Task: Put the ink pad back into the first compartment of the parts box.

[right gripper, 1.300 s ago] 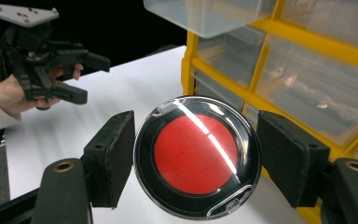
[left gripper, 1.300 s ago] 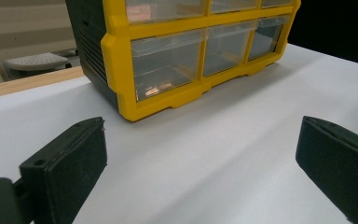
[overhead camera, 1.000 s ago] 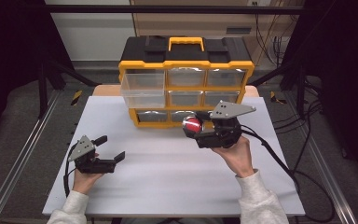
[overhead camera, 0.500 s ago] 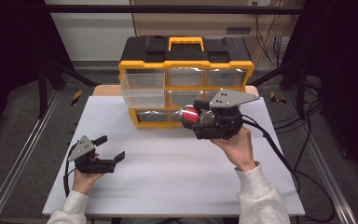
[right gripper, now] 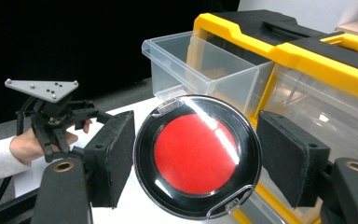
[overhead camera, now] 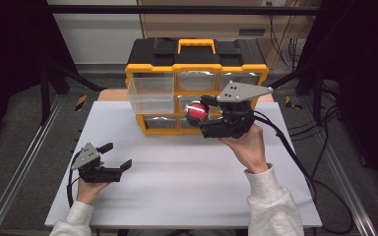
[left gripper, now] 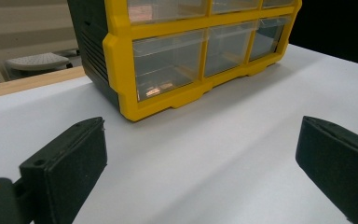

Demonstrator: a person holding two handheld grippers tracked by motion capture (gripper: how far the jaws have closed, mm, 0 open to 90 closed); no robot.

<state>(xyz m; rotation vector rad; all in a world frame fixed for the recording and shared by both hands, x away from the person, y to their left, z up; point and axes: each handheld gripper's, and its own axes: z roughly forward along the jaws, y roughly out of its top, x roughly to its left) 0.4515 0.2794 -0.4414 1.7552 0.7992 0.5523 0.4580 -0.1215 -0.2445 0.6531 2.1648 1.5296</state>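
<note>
Nearest the person, by the front left corner of the white table [overhead camera: 177, 182], the left gripper [overhead camera: 115, 156] rests low in the left hand [overhead camera: 89, 189], its jaws spread wide with nothing between them; in the left gripper view they frame bare tabletop, with the lower drawers of the organizer beyond.

Farther in, right of the table's middle, the right hand [overhead camera: 246, 147] holds the right gripper [overhead camera: 197, 112] raised above the surface. Its jaws are clamped on a round compact [right gripper: 198, 156], black-rimmed with a red centre under a clear lid, one pad pressing on each side. In the high view the compact [overhead camera: 196, 112] hangs in front of the organizer's middle row, clear of the table.

At the far edge stands the yellow-and-black drawer organizer [overhead camera: 236, 69], with a yellow handle on top. Its top-left clear drawer [overhead camera: 151, 93] is pulled out toward the person; in the right gripper view that drawer [right gripper: 200, 63] sits just behind and above the compact.
</note>
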